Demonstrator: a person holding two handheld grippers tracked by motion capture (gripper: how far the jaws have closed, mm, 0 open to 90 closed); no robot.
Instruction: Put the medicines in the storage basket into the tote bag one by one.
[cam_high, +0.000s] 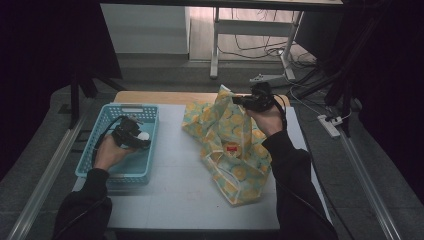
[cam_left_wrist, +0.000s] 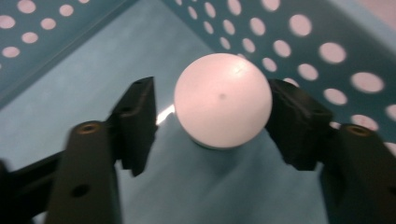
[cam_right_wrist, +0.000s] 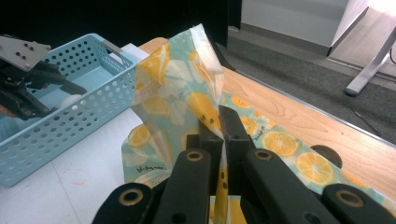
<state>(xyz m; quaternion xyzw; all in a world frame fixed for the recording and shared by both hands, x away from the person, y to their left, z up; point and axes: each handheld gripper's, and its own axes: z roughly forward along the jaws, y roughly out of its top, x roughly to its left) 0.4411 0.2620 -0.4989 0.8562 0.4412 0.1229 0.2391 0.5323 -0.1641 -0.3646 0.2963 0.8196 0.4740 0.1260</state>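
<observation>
The left claw (cam_left_wrist: 212, 116) reaches down into the blue perforated basket (cam_high: 100, 150) with a white ball (cam_left_wrist: 223, 99) sitting between its jaws on the basket floor. The jaw on the right of the left gripper view lies against the ball's side, while a thin gap shows between the ball and the other jaw, so the claw is not clamped on it. From above, the left claw (cam_high: 134, 135) is seen over the middle of the basket, the ball (cam_high: 143, 135) just at its tip. The right claw (cam_right_wrist: 223, 133) is clenched on a fold of the lemon-print bag (cam_right_wrist: 187, 93), the thin material pinched flat between its two jaws and rising in a peak straight beyond them. In the high view the right claw (cam_high: 239, 100) holds that top edge lifted, and the rest of the bag (cam_high: 235, 150) drapes below and toward the person onto the white worktop (cam_high: 175, 190). From the right claw, the basket stands well off to its left, apart from the bag, with the left claw (cam_right_wrist: 28, 93) visible inside it.
</observation>
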